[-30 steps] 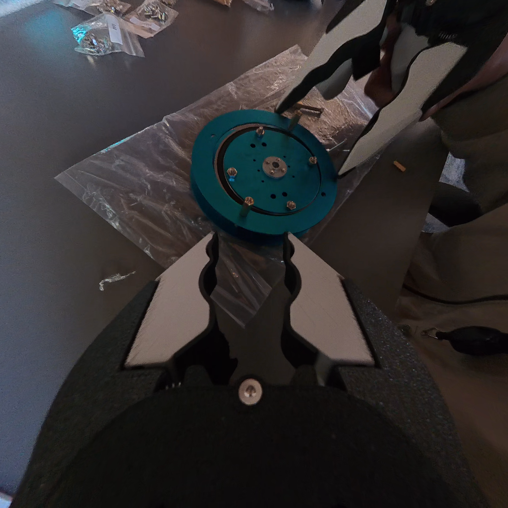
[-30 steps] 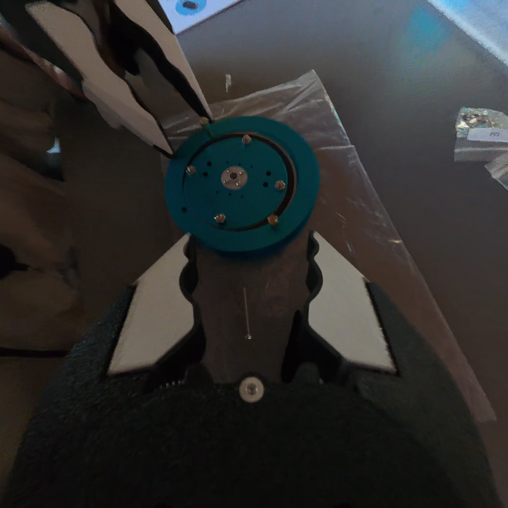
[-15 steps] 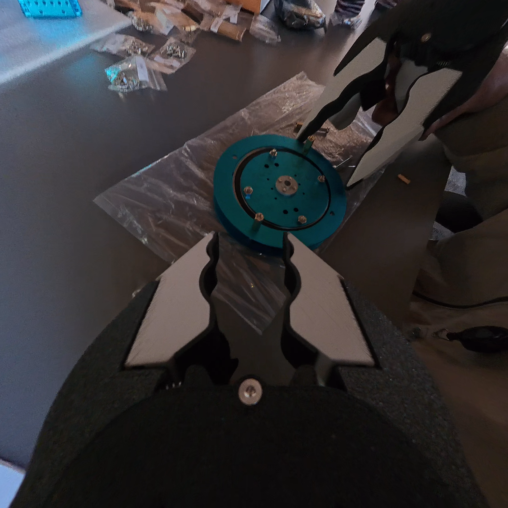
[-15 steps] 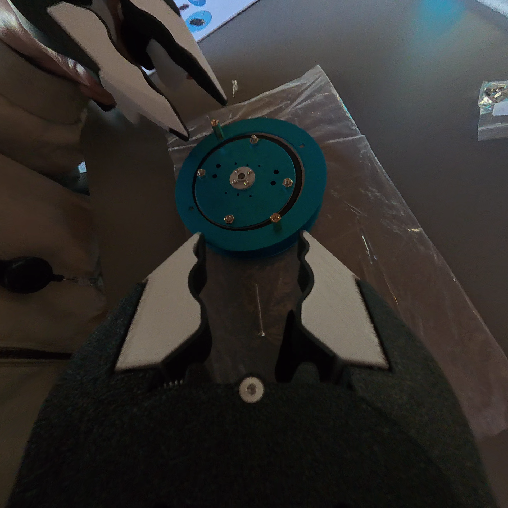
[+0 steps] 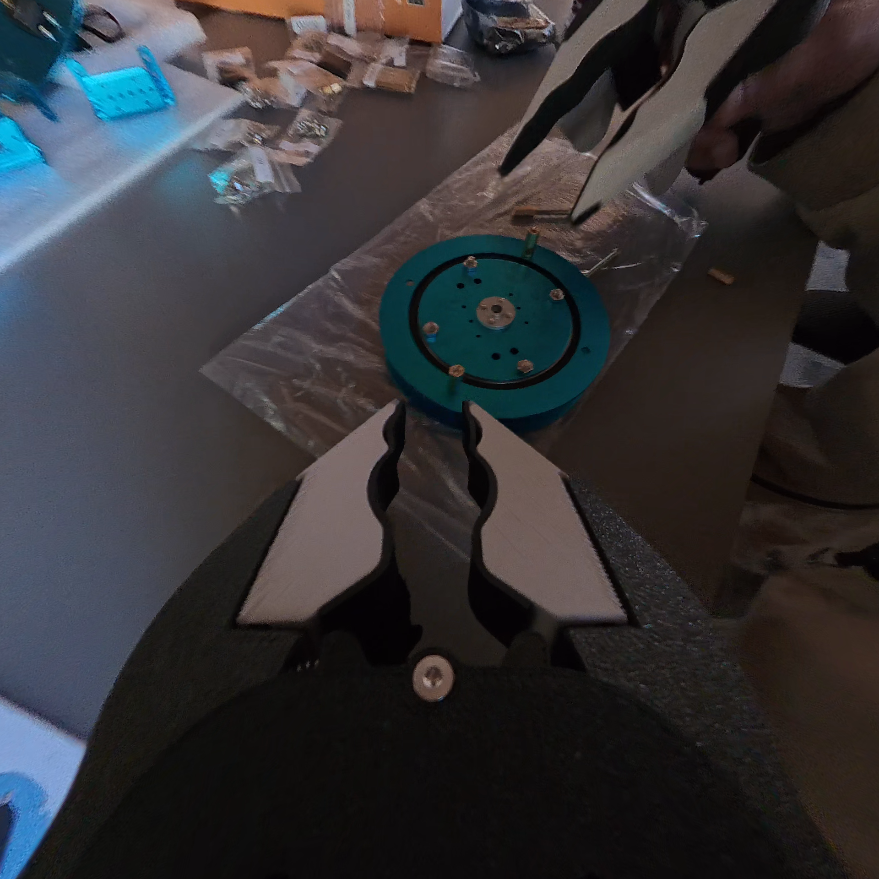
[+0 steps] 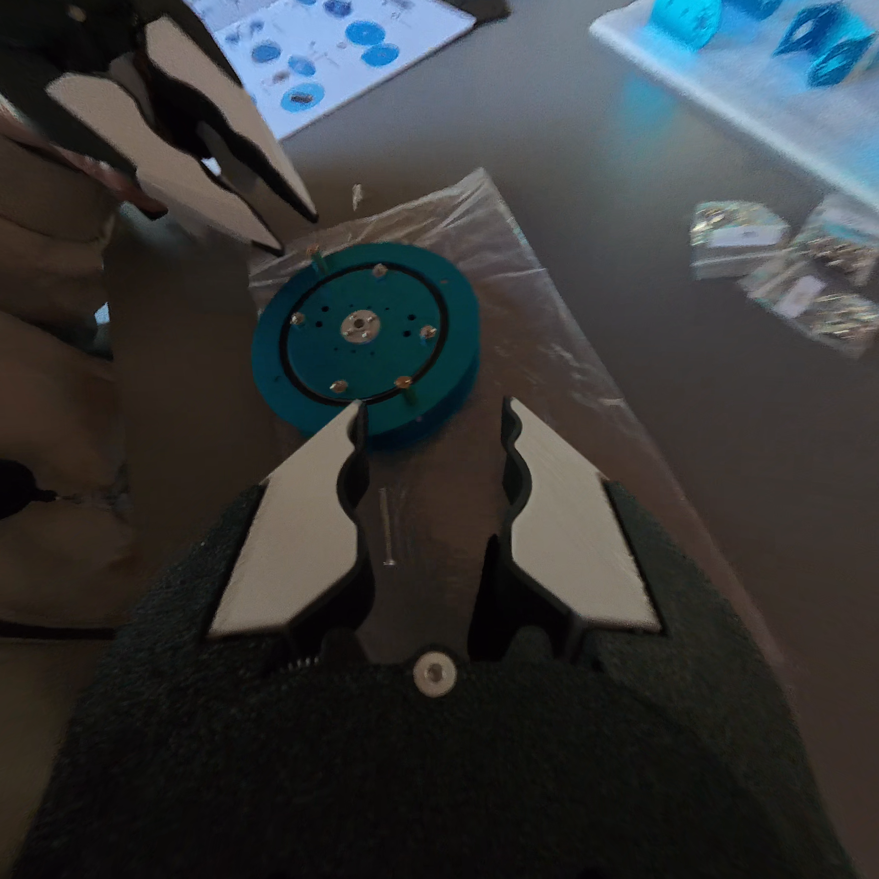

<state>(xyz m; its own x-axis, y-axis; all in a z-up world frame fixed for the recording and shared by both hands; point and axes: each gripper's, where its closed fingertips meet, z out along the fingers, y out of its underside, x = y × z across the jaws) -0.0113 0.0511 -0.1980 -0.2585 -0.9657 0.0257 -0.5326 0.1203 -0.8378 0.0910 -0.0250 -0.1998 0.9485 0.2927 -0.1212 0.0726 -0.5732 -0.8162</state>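
A teal round disc with a black ring groove, a silver hub and brass standoffs lies on a clear plastic bag on the dark table. My left gripper is open a little and empty, its tips just short of the disc's near rim. My right gripper is open wide and empty, over the disc at its near edge. A long thin screw lies between the right fingers on the table. Each gripper shows in the other's view, raised beyond the disc: the right, the left.
Small bags of hardware and blue metal brackets lie at the far left. An orange box stands behind. A printed sheet and a white tray of blue parts lie farther off. A person's sleeve is at the right.
Both grippers have lifted and drawn back from the disc, so it looks smaller. The right gripper has opened wider. The disc stays on the bag.
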